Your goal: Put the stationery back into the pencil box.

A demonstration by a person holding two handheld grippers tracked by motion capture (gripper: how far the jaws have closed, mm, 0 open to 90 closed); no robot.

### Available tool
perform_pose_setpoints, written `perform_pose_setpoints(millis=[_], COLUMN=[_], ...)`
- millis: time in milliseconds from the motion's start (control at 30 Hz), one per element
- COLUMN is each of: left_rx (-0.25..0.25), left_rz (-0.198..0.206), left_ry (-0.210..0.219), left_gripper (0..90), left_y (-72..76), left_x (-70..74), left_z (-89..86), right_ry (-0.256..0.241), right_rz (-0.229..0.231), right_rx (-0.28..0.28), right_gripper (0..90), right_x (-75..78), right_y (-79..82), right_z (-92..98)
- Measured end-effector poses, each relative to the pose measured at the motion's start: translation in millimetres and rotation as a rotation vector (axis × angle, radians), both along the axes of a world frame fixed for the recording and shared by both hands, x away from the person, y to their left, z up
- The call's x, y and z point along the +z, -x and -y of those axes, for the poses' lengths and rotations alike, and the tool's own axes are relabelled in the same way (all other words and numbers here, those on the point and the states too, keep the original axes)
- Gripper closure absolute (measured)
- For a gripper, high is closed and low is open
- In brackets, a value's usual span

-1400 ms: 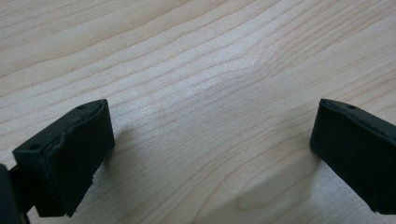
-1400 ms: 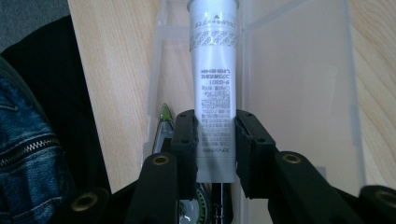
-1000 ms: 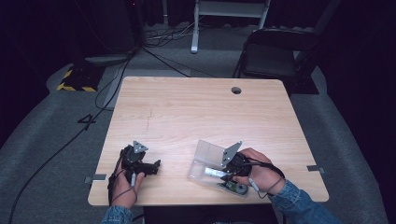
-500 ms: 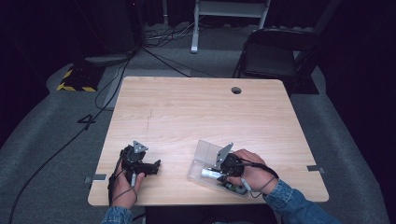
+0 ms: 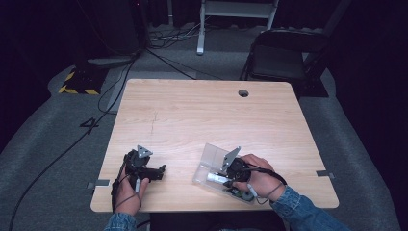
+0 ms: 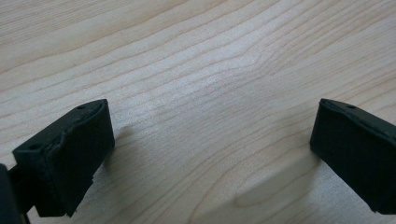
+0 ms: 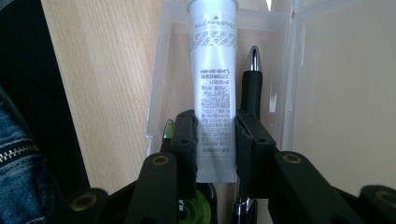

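We see the right gripper (image 7: 215, 140) closed on a white tube (image 7: 212, 84), its two black jaws pressing the tube's printed sides near the lower end. The tube lies lengthwise in a clear plastic box (image 7: 156, 84), whose open lid (image 7: 345, 93) stands to the right in the right gripper view. Just beside the tube, inside the same box, we note a black pen (image 7: 252, 88) with a silver tip, and at the box's near end a green object (image 7: 191, 212) that is partly hidden by the jaws. From the high view, the box (image 5: 204, 168) sits near the front edge of the wooden table (image 5: 202, 115), right of centre, with the right gripper (image 5: 226, 177) and the person's hand over it and the tube (image 5: 216, 178) visible as a pale bar.

The left gripper (image 6: 210, 154) rests low over bare wood, its jaws wide apart with nothing between them. From the high view it (image 5: 156, 171) lies near the front left of the table, well apart from the box.
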State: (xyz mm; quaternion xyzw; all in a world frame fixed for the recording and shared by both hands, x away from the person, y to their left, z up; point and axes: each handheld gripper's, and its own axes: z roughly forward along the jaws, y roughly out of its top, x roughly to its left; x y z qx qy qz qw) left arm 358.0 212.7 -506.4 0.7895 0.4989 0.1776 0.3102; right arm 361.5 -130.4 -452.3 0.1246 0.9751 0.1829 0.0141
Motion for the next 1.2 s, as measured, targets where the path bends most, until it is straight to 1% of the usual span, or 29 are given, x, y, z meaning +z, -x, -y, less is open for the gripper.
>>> perform_pose_setpoints(millis=[100, 233, 400, 533, 667, 900, 1000, 1067, 1133, 1200], left_rx=[0.001, 0.003, 0.002, 0.003, 0.003, 0.003, 0.003, 0.002, 0.002, 0.002], left_rz=[-0.001, -0.001, -0.001, -0.002, -0.002, -0.002, -0.002, -0.002, -0.002, -0.002], left_ry=[-0.002, -0.002, -0.002, -0.002, -0.002, -0.002, -0.002, -0.002, -0.002, -0.003], left_gripper=[0.1, 0.1, 0.1, 0.1, 0.1, 0.1, 0.1, 0.1, 0.1, 0.1], left_y=[-0.4, -0.7, -0.9, -0.8, -0.8, -0.8, -0.8, -0.8, -0.8, -0.8], left_x=[0.1, 0.2, 0.1, 0.2, 0.2, 0.2, 0.2, 0.2, 0.2, 0.2], left_z=[0.3, 0.6, 0.6, 0.6, 0.7, 0.6, 0.6, 0.6, 0.6, 0.6], right_ry=[-0.009, -0.014, -0.017, -0.02, -0.042, -0.064, -0.074, -0.088, -0.108, -0.105], right_rz=[0.007, 0.005, 0.004, 0.003, 0.005, -0.002, -0.008, -0.005, -0.005, 0.002], right_rx=[-0.011, -0.033, -0.038, -0.053, -0.064, -0.075, -0.082, -0.085, -0.092, -0.092], right_gripper=[71.2, 71.0, 70.9, 70.5, 66.4, 65.2, 66.9, 67.9, 71.8, 78.7], right_x=[-1.1, -2.1, -2.3, -2.7, -3.9, -2.1, -0.8, 1.6, 5.2, 9.2], right_y=[-0.4, 0.0, -0.1, -0.3, -0.6, -0.8, -0.9, -1.2, -1.1, -1.6], right_z=[0.0, 0.3, 0.7, 0.8, 0.7, 2.7, 4.4, 6.3, 8.7, 11.6])
